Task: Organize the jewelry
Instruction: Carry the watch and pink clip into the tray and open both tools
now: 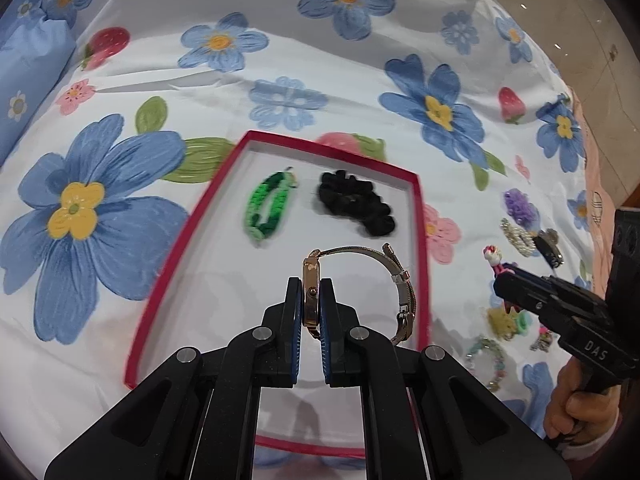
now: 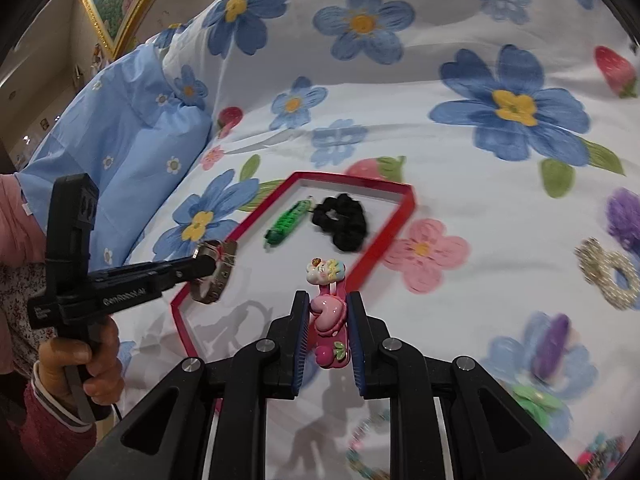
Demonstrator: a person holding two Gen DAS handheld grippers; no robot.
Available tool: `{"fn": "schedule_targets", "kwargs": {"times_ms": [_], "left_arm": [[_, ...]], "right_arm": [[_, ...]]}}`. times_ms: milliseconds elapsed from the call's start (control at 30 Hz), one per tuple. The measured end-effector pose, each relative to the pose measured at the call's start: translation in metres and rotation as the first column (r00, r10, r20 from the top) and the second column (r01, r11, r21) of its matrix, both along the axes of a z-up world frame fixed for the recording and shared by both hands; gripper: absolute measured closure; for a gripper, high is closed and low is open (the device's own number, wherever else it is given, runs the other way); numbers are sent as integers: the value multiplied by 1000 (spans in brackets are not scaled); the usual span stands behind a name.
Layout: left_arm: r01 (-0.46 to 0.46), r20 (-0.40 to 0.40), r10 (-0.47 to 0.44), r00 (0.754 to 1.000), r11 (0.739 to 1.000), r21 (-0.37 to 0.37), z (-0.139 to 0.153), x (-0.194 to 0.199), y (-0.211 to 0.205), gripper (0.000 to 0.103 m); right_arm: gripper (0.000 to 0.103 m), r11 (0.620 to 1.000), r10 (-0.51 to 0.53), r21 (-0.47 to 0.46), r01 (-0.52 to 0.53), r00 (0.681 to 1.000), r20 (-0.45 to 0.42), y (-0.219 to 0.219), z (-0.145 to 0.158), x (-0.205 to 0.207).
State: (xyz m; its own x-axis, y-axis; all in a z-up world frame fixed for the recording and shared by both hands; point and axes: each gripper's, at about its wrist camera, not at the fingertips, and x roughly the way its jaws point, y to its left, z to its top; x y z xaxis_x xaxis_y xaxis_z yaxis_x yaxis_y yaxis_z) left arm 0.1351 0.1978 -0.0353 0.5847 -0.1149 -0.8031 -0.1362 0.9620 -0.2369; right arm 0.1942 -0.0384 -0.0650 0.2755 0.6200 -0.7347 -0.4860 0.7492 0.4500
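From the left wrist, the left gripper is clamped on the gold case of a watch, held edge-up over the red-rimmed tray, likely so its mesh strap hangs free for lowering beside the green bracelet and black scrunchie; from the right wrist, the right gripper pinches a pink hair clip just outside the tray's near rim, seemingly waiting its turn; loose pieces lie on the floral sheet.
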Motion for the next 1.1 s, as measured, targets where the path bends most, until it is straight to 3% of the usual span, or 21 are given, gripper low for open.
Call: {"fn": "schedule_targets", "kwargs": {"times_ms": [400,733,1100], "left_arm": [[-24,-64,27,998,999,49,-27,35,30,96],[-25,-136,33,990,998,54,-60,58,39,96],[-29,-147,38,988,998,60,-68,64,40,96]], "right_arm": [[84,999,46,-15,-47,998,-30,58,-24,35],[84,989,90,-113,-95,994,-54,93,-59,55],[84,972,129,-196,-133,991,-35,111,-78,61]]}}
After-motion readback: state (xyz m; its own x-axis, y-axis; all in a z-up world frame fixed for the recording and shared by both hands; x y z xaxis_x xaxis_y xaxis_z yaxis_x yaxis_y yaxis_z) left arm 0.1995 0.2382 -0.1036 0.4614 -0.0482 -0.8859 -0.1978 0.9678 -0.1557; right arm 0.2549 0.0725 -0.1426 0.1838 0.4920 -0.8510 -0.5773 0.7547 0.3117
